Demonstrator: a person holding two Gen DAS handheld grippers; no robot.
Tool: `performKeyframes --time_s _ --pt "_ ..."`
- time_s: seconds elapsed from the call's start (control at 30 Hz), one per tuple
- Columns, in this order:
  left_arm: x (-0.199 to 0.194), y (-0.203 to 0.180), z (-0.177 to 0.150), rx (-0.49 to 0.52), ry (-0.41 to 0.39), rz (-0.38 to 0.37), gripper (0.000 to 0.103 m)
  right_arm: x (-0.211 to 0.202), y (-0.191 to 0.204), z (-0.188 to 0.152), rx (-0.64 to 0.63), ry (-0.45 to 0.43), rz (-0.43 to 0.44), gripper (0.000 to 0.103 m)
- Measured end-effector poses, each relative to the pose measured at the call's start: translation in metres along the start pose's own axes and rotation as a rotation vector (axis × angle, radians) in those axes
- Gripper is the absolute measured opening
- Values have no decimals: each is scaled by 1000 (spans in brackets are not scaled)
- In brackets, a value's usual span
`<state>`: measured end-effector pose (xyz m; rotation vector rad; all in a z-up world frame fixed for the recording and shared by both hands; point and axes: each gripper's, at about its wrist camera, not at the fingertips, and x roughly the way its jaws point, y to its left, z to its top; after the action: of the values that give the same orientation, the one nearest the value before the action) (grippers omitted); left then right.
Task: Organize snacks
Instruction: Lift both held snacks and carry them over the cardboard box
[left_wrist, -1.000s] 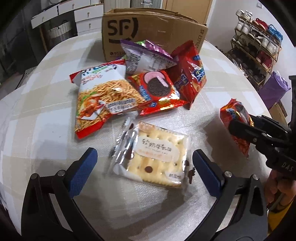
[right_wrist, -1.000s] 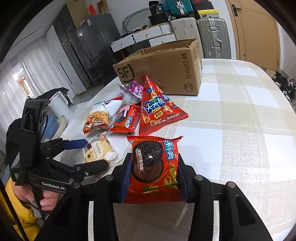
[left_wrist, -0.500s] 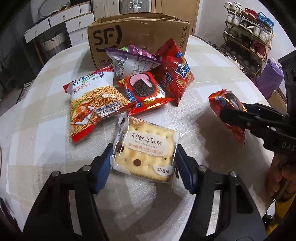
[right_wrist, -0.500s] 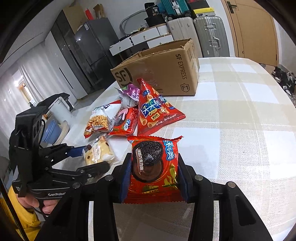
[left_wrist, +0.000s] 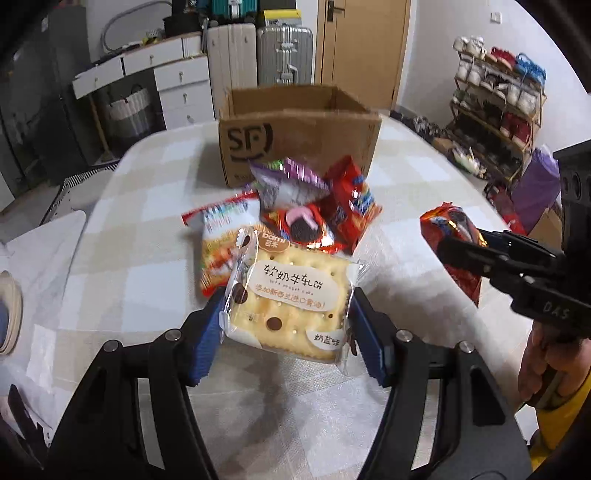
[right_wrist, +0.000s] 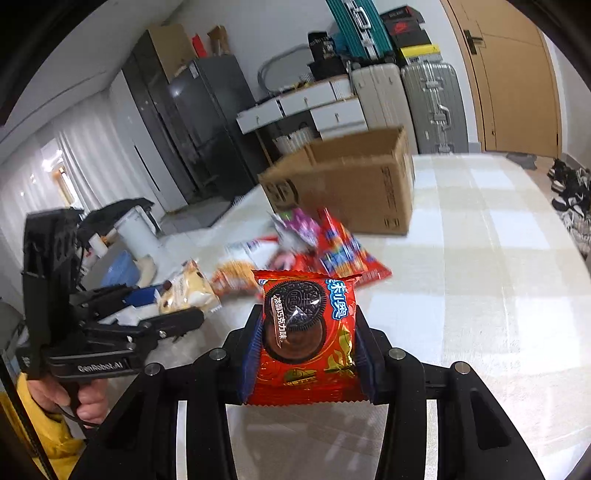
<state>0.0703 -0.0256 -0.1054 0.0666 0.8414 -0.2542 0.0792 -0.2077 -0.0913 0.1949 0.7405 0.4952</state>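
Observation:
My left gripper (left_wrist: 286, 332) is shut on a clear-wrapped cracker pack (left_wrist: 291, 299) and holds it above the table; it also shows in the right wrist view (right_wrist: 188, 291). My right gripper (right_wrist: 304, 354) is shut on a red Oreo pack (right_wrist: 306, 332), lifted off the table; that pack shows in the left wrist view (left_wrist: 454, 240). An open SF cardboard box (left_wrist: 295, 129) stands at the far side, also in the right wrist view (right_wrist: 351, 184). A pile of snack bags (left_wrist: 295, 214) lies in front of it.
The table has a checked cloth (right_wrist: 480, 277). In the pile are a noodle-snack bag (left_wrist: 218, 243), a purple bag (left_wrist: 284, 181), a red Oreo pack (left_wrist: 303, 229) and a red crisps bag (left_wrist: 351, 206). A shoe rack (left_wrist: 498, 103) stands at the right.
My left gripper closed on the cracker pack and lifted it off the table. Both grippers have risen and tilted up, so the box looks nearer.

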Motion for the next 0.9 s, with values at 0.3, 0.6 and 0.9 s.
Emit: performKeyframes --time_s 0.3,0.6,0.9 --pt "-58 5 25 -3 -107 13 62 -42 25 53 -31 -75 10 44" --pt "-128 15 63 -16 -229 -31 62 -71 52 108 -90 -133 1 44" --pt "-156 30 121 -41 -281 -57 62 -65 67 157 -124 -157 4 44"
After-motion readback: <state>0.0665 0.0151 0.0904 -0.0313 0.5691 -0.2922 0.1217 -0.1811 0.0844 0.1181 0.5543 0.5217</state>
